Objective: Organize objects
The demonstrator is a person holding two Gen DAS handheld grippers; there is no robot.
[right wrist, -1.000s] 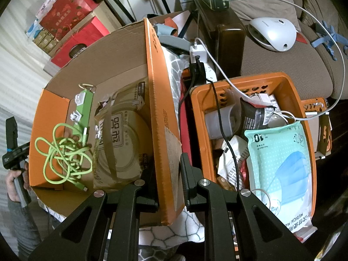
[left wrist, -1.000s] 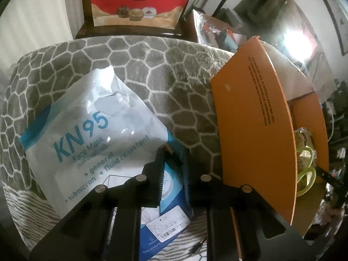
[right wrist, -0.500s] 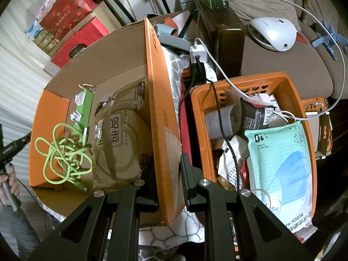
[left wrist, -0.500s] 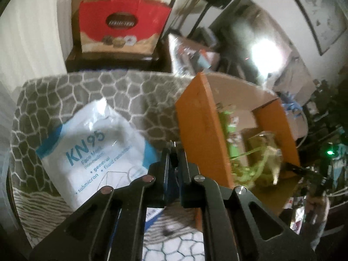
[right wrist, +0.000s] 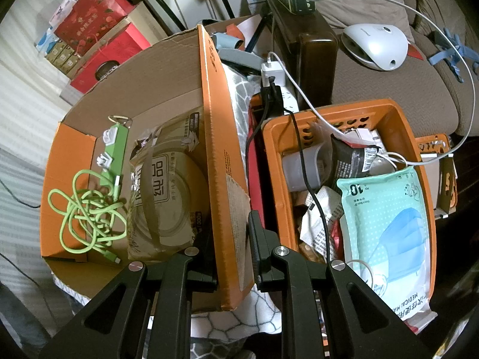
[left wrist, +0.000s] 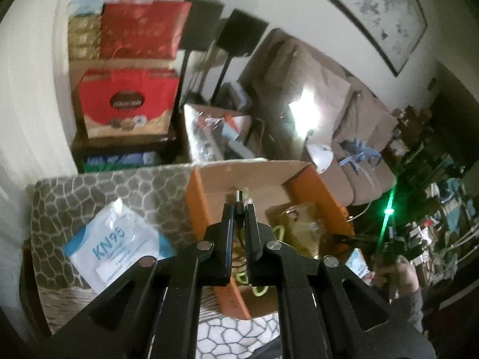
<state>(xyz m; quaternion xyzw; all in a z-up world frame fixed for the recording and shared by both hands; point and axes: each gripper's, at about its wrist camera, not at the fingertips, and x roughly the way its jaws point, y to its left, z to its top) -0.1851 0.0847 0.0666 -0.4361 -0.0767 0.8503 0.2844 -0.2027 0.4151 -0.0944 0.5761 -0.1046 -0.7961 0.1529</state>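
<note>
My left gripper (left wrist: 238,211) is shut on a thin black cable whose metal plug (left wrist: 238,195) sticks up between the fingertips, held above the open orange cardboard box (left wrist: 196,206). My right gripper (right wrist: 230,224) is shut on that box's right flap (right wrist: 221,155). Inside the box lie a tangled green cable (right wrist: 86,212), a green power strip (right wrist: 115,155) and a tan wrapped pack (right wrist: 167,191). A white KN95 mask packet (left wrist: 113,245) lies on the grey patterned cloth (left wrist: 89,191) left of the box.
An orange plastic basket (right wrist: 398,113) right of the box holds a teal mask packet (right wrist: 386,224), snack bags and cables. Red gift boxes (left wrist: 125,104) are stacked behind. A sofa (right wrist: 389,89) with a white device (right wrist: 377,45) stands at the back right.
My left gripper has risen and swung right from the KN95 packet to above the box, carrying the black cable. The right gripper has not moved.
</note>
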